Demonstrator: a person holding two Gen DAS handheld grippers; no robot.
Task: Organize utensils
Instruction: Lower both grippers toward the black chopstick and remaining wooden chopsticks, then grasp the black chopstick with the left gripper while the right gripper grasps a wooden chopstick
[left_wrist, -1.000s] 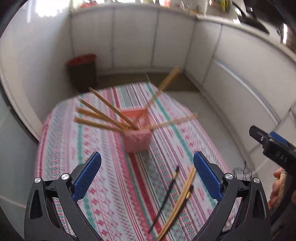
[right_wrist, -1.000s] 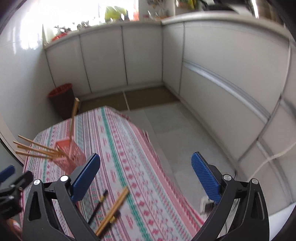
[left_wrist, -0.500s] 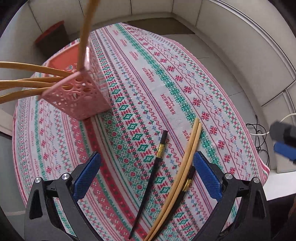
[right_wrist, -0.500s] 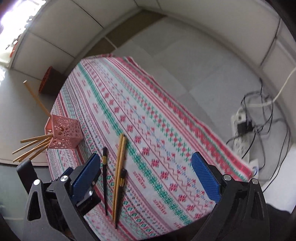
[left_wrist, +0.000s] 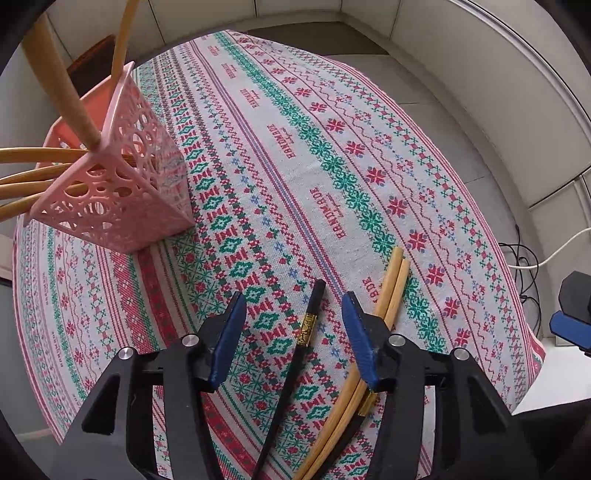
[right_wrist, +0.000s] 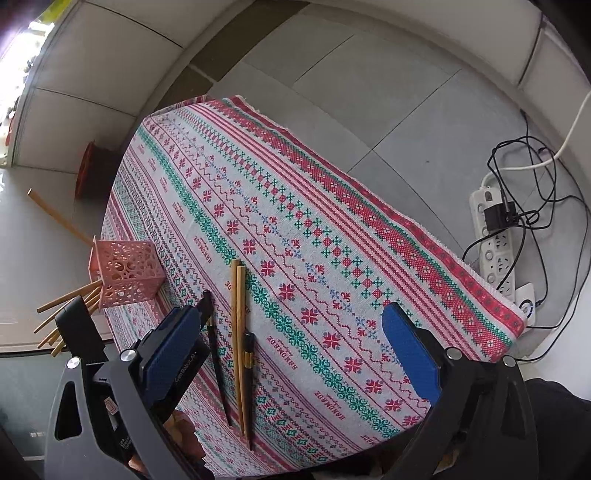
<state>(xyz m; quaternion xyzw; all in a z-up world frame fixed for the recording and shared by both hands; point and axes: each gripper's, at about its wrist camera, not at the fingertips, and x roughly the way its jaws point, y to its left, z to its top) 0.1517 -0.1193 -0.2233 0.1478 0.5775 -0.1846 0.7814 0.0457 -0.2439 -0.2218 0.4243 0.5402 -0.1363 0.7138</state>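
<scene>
A pink lattice holder (left_wrist: 122, 195) (right_wrist: 125, 273) stands at the table's left with several wooden chopsticks (left_wrist: 62, 88) sticking out of it. On the patterned cloth lie a black chopstick (left_wrist: 295, 354) (right_wrist: 218, 362), a pair of light wooden chopsticks (left_wrist: 388, 295) (right_wrist: 238, 325) and a second black chopstick (right_wrist: 249, 369) partly under them. My left gripper (left_wrist: 293, 332) is open, low over the cloth, its fingers either side of the black chopstick, apart from it. My right gripper (right_wrist: 295, 350) is wide open and empty, high above the table.
The table's cloth (left_wrist: 332, 166) (right_wrist: 332, 240) ends close at the right. On the floor beyond lie a power strip (right_wrist: 495, 240) and cables (right_wrist: 532, 192). A red bin (right_wrist: 92, 166) stands by the far wall. White cabinets surround the floor.
My left gripper has dropped toward the cloth and its fingers have narrowed around the black chopstick. The right gripper has tilted downward and stayed wide open.
</scene>
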